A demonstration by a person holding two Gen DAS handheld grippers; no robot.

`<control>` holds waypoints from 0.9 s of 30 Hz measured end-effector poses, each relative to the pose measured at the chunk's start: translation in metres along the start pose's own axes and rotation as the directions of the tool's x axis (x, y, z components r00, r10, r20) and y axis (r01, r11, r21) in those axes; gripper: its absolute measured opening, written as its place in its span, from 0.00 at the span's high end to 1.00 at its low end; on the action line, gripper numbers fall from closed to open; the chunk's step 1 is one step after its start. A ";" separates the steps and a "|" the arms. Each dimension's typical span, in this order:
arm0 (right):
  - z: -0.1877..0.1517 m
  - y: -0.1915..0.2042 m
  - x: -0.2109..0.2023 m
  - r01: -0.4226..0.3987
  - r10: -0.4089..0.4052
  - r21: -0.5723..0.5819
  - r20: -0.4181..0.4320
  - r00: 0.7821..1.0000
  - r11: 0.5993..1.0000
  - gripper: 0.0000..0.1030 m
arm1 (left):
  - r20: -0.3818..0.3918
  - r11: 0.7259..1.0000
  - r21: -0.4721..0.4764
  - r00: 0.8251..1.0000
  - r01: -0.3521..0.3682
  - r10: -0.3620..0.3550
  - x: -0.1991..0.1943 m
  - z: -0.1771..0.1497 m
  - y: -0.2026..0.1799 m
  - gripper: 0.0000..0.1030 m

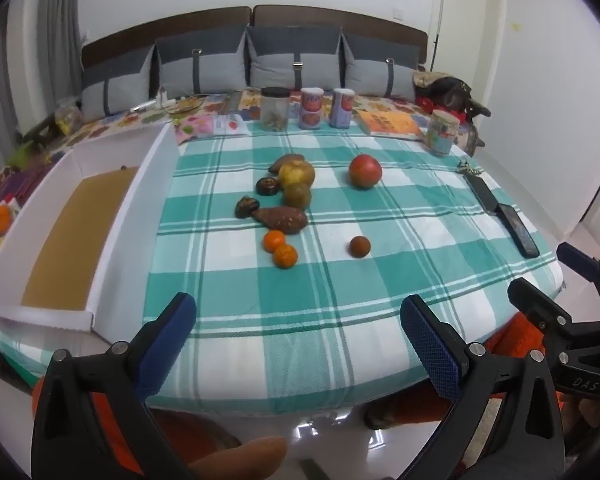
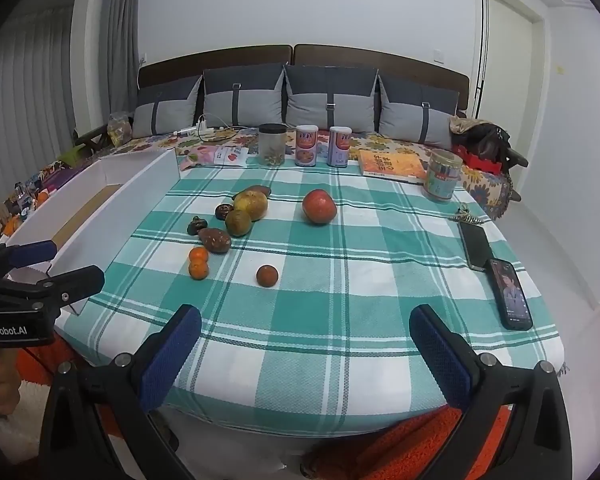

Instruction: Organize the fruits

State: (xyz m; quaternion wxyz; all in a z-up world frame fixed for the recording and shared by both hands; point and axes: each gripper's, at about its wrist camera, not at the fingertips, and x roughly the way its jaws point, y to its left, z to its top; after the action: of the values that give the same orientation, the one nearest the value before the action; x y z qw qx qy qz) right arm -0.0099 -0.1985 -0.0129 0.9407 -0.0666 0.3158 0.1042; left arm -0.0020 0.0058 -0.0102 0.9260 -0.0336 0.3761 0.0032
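From the left wrist view, the left hand-held gripper (image 1: 298, 322) hovers with its jaws spread wide and empty over the near edge of the bench, which is draped in a teal checked cloth (image 1: 380, 280). The fruits (image 1: 286, 200) lie clustered ahead and slightly left of it, a red apple (image 1: 365, 171) ahead to the right, and a white box (image 1: 112, 216) to the far left. From the right wrist view, the right hand-held gripper (image 2: 305, 330) is likewise wide open and empty; two phones (image 2: 496, 276) lie to its right, jars (image 2: 306, 146) far ahead, and grey cushions (image 2: 328, 100) beyond.
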 end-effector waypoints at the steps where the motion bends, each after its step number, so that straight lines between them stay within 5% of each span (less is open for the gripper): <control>1: 0.000 0.001 0.000 -0.001 0.001 0.000 0.001 1.000 1.000 0.00 | 0.000 1.000 0.000 1.000 -0.001 0.001 0.000 0.000 0.000 0.01; 27: 0.001 0.004 -0.005 0.019 -0.019 -0.023 0.030 0.999 1.000 0.00 | 0.001 1.000 -0.002 1.000 -0.002 0.002 -0.001 -0.001 0.001 0.01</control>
State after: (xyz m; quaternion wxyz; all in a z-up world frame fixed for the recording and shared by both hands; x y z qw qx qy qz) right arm -0.0145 -0.1952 -0.0094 0.9454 -0.0793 0.3000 0.0999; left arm -0.0032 0.0063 -0.0101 0.9261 -0.0342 0.3756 0.0044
